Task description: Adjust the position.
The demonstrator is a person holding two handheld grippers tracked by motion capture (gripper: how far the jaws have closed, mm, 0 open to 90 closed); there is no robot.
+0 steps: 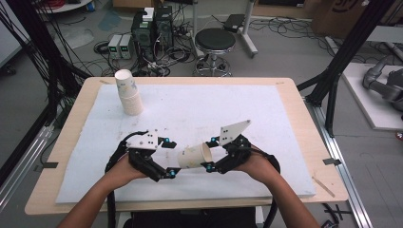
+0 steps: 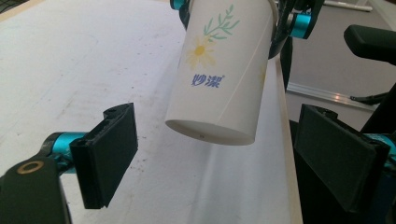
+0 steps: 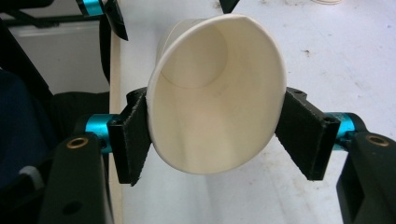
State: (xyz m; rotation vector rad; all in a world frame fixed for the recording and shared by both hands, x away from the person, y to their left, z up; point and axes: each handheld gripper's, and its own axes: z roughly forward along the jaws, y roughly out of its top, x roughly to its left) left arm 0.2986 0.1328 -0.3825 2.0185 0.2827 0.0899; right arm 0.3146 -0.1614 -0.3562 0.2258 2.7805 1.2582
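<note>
High view first: both forearms come in from the near edge, hands low over the white mat on the bench (image 1: 294, 142). The right hand-held gripper (image 1: 207, 153) points left, its jaws pinching the rim of a paper cup (image 1: 194, 156) lying sideways above the mat, mouth squeezed oval in the right gripper view. The left hand-held gripper (image 1: 170, 157) points right, its jaws spread wide on either side of the cup's base, not touching it. Far left on the mat stands a stack of cups (image 1: 129, 92).
</note>
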